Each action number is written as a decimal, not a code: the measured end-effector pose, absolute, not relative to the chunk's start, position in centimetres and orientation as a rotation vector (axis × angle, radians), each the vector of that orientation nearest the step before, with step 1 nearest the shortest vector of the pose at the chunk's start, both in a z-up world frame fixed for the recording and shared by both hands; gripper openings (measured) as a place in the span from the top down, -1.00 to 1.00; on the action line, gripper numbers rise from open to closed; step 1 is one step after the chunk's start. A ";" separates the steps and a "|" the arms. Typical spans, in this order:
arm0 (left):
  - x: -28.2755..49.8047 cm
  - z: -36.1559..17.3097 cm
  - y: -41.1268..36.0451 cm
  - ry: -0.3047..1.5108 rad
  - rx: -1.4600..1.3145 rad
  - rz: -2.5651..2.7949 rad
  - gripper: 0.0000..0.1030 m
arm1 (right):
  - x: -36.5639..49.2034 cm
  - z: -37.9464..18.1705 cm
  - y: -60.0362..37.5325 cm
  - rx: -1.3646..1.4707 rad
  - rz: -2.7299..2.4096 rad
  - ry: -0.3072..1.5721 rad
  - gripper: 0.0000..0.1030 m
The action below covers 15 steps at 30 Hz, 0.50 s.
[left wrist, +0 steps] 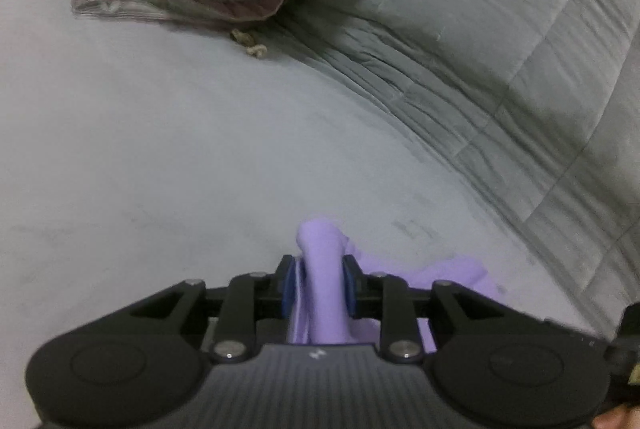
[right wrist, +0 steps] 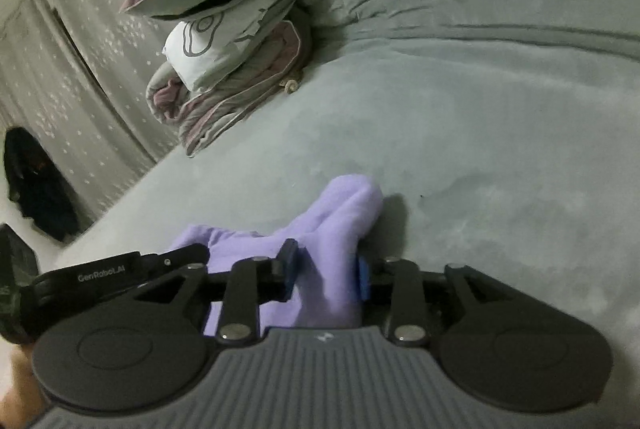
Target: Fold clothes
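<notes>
- Low over the bed (left wrist: 160,149), both grippers carry bunched lilac cloth; the purple garment (right wrist: 336,229) sits just above the grey cover, partly resting on it.
- Left gripper (left wrist: 320,285): jaws partway apart, a thick fold of the garment between the blue pads (left wrist: 289,285). Pads look to be touching the cloth both sides, so I read it as a light hold, not a firm pinch.
- Right gripper (right wrist: 326,275): jaws wider, a fatter wad of garment between them. Right pad meets the cloth; the left pad's contact is hard to confirm, so grip is loose at best.
- Step in hand, my guess: laying the garment down on the bed to set a fold.
- To do it well: keep both ends level w/ each other, lower till cloth lies flat before letting go fully, keep tension across the span so no wrinkle gets trapped, release both sides together.
- Keep clear of the stacked pillows & quilt (right wrist: 224,41) at the far end; plenty of bare bed between.
- Hidden / unclear:
  - Most of the garment lies under the gripper bodies; its type, sleeves & hem can't be told.
  - Can't tell how many folds are already made.
  - Small beige thing (left wrist: 250,43) beside the pile: too blurry to ID.
  - Dark shape (right wrist: 36,185) by the curtain (right wrist: 88,61): unclear.
  - Only slivers of the person's hands show at frame edges.
</notes>
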<state>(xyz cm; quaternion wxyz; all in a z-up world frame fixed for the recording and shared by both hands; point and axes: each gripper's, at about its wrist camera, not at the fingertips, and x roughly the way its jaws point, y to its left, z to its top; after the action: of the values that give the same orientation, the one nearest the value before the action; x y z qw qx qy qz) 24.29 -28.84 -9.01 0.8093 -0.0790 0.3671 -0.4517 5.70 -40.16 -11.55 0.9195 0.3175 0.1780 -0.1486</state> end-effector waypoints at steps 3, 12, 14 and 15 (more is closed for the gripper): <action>25.4 -9.4 -28.9 0.844 -0.222 -0.993 0.52 | 5.7 -11.0 -39.9 0.645 -0.300 0.391 0.12; 25.3 -10.3 -29.0 0.801 -0.284 -0.997 0.61 | 6.6 -10.4 -42.1 0.762 -0.412 0.412 0.10; 25.2 -10.3 -29.1 0.775 -0.274 -0.997 0.67 | 6.6 -11.1 -41.9 0.721 -0.419 0.391 0.47; 25.1 -10.2 -29.2 0.764 -0.262 -0.997 0.70 | 6.8 -11.1 -41.7 0.692 -0.434 0.397 0.55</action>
<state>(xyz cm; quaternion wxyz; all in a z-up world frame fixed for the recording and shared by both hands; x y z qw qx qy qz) 25.11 -29.25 -10.20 0.8012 -0.1220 0.3564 -0.4648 6.77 -41.69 -11.14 0.8987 0.3341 0.1918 -0.2097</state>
